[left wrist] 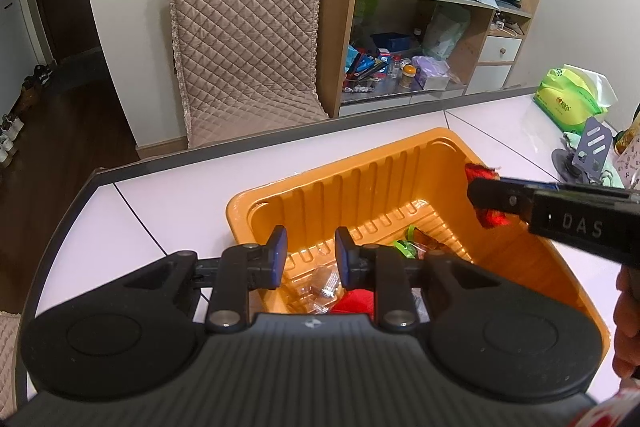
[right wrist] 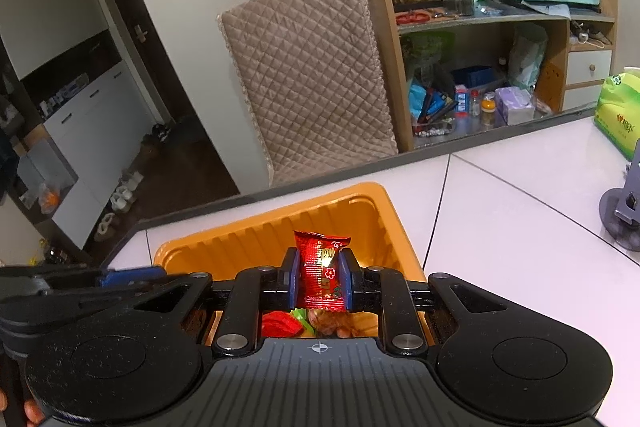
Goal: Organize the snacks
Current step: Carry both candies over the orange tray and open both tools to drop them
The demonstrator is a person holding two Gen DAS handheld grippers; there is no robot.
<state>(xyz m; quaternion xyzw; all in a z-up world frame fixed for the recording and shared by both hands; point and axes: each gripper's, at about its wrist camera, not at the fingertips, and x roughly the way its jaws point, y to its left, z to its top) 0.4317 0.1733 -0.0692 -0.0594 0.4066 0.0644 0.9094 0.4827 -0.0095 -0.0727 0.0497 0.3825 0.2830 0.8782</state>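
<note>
The left claw point(left wrist: 311, 254) is hovering at the near, 6 o'clock side of the orange tray point(left wrist: 372, 163), its blue pads point(left wrist: 280, 247) standing a small gap apart with nothing pinched between them; the tray floor is showing through the gap. Below it, inside the tray, a clear-wrapped sweet point(left wrist: 322, 283), a red packet point(left wrist: 356, 305) and a green-wrapped piece point(left wrist: 405, 249) are lying loose. The tray is sitting on the white tabletop point(left wrist: 180, 199), toward its 9 o'clock end. Moving right, the right claw point(right wrist: 319, 275) is squeezing tight on a red snack packet point(right wrist: 322, 269), holding it upright over the tray's interior; seen from the left wrist, this packet is hanging at the tray's 3 o'clock wall. Farther right on the tabletop, at about 2 o'clock, a grey stand point(left wrist: 588, 155) is standing, and beyond it a green tissue pack point(left wrist: 568, 103) is lying near the far edge.
</note>
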